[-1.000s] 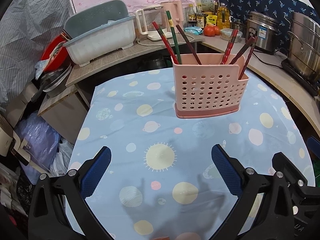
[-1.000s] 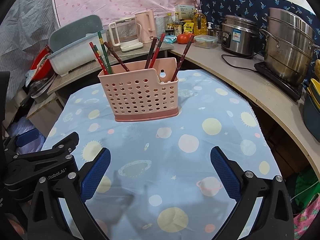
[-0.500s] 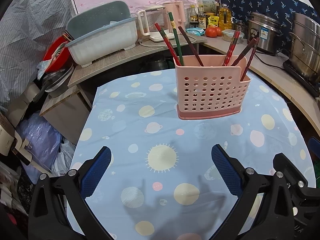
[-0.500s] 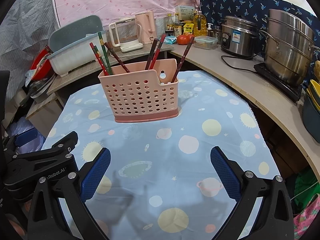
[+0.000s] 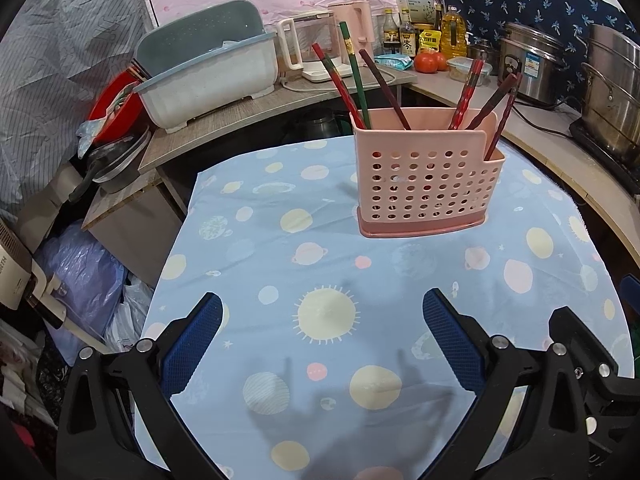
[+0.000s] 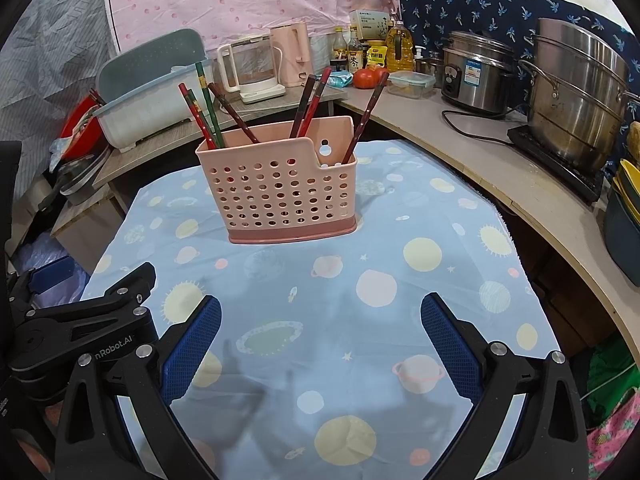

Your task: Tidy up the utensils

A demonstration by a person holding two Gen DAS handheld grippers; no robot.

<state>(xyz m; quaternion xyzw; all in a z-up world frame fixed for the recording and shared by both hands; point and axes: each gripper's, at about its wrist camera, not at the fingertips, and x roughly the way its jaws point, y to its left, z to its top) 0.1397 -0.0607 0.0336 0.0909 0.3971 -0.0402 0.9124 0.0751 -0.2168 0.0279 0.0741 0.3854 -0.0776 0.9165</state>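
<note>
Left wrist view: the left gripper (image 5: pixel 322 338) is seen low over the bench (image 5: pixel 248 248), its jaws spread wide and holding nothing, while a pink holder (image 5: pixel 428 184) stands upright further back on the planet-print cloth with chopsticks (image 5: pixel 356 80) leaning out of it in 2 groups, 1 at each end. From the right wrist view, the right gripper (image 6: pixel 320 340) is likewise shown with jaws released and empty, the holder (image 6: pixel 280 188) is set well ahead of it, and the left gripper's black frame is seen just beside it at the lower left.
</note>
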